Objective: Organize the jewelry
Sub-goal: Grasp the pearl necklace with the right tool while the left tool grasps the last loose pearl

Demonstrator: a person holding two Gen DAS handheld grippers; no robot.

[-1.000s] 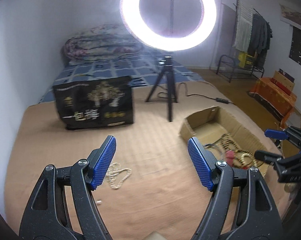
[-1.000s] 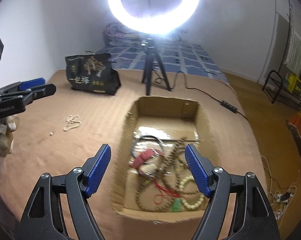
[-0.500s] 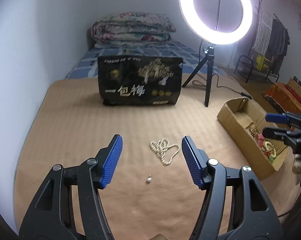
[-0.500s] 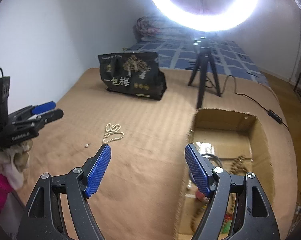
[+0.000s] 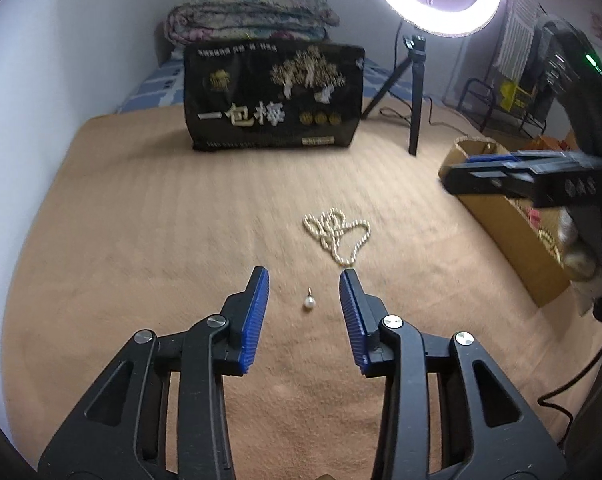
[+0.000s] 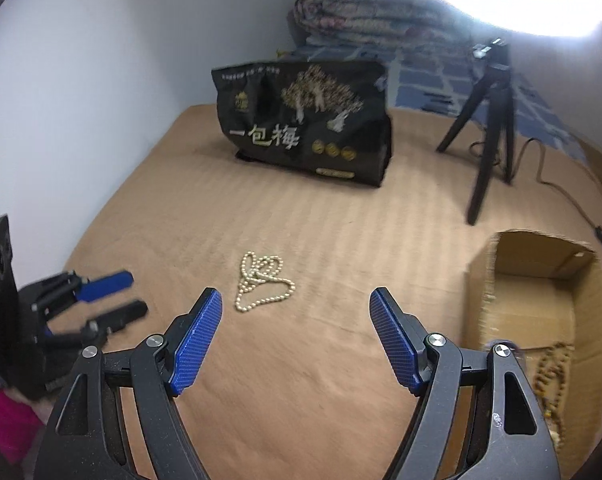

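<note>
Both grippers gape, left closing round pearl on tan blanket

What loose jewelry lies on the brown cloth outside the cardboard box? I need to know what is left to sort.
Pearl necklace: 1
Single pearl pendant: 1
Total: 2

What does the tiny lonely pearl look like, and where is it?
On the tan blanket, in front of the black bag, lies a pearl necklace. Nearer the camera, between the left gripper fingers, sits the single pearl: one white bead, not a strand.
</note>
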